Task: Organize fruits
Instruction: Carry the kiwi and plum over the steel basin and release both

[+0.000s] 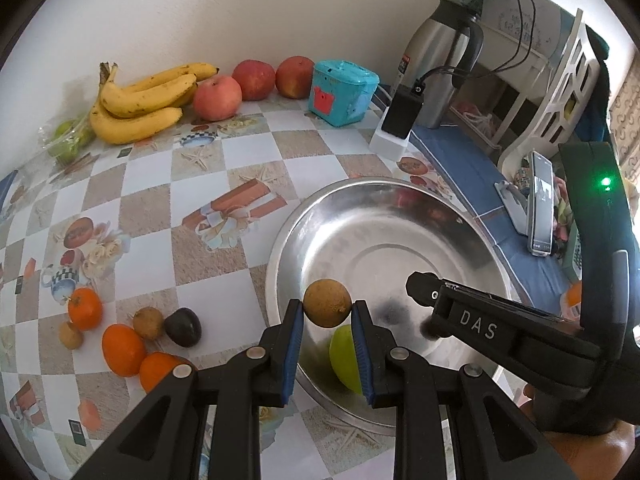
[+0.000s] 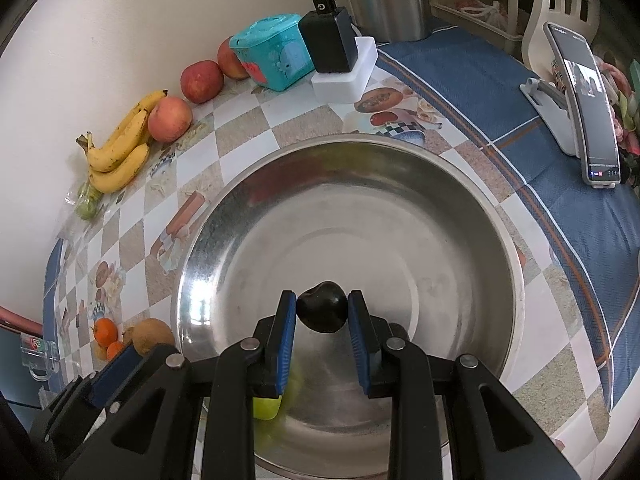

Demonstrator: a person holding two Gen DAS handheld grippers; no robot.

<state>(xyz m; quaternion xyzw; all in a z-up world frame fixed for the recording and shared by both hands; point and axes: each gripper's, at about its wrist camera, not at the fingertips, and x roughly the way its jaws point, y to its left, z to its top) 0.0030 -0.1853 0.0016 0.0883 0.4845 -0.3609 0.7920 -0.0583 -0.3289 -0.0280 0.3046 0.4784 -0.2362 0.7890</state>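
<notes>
The left gripper (image 1: 327,316) pinches a brown fruit (image 1: 327,303) above the bowl's (image 1: 280,248) near rim; the right gripper (image 2: 322,312) pinches a dark plum (image 2: 321,306) over the bowl's middle; a green fruit (image 1: 345,356) lies inside; oranges (image 1: 123,350) sit near the table's (image 1: 152,208) left edge; bananas (image 1: 138,100) and apples (image 1: 218,96) line the far edge.

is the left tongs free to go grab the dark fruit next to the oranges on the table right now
Probably not yet. The left tongs are shut on a brown round fruit above the steel bowl. The path to the dark fruit by the oranges looks clear, but they'd likely need to drop their load first.
</notes>
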